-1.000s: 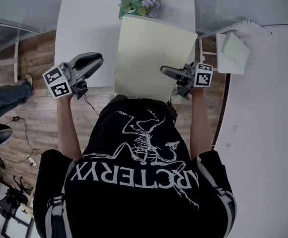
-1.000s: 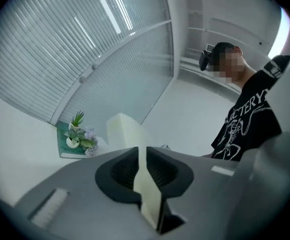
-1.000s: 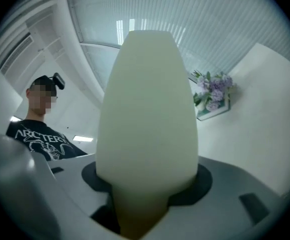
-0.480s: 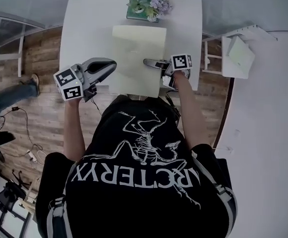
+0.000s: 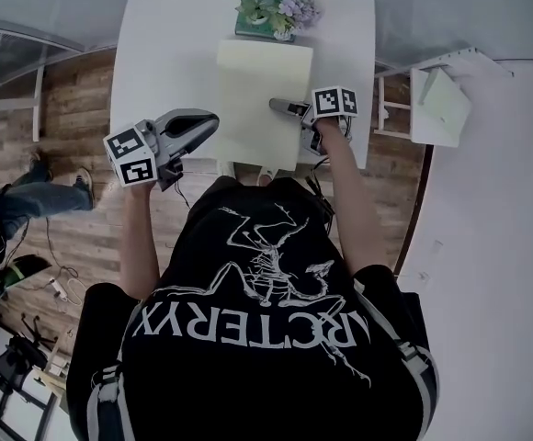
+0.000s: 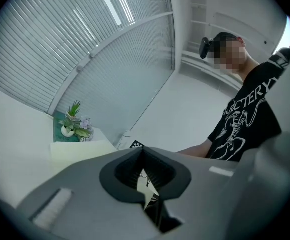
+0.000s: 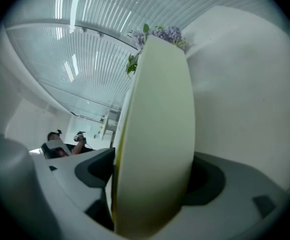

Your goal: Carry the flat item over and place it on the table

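Observation:
A pale yellow-green flat board lies level on or just over the white table, in its middle. My right gripper is shut on the board's right edge; in the right gripper view the board fills the space between the jaws, edge-on. My left gripper hovers just off the board's left edge, near the table's front edge, and does not touch it. Its jaws look shut at the tips with nothing between them, and the board shows to their left.
A potted plant with purple flowers stands on a teal base at the table's far edge, just beyond the board. A white stand with a pale panel is at the right. Another person's legs are on the wooden floor at left.
The board was tilted up over the table's near edge; it has moved forward and come down level over the table. My right gripper went forward with it. The left gripper stayed beside it.

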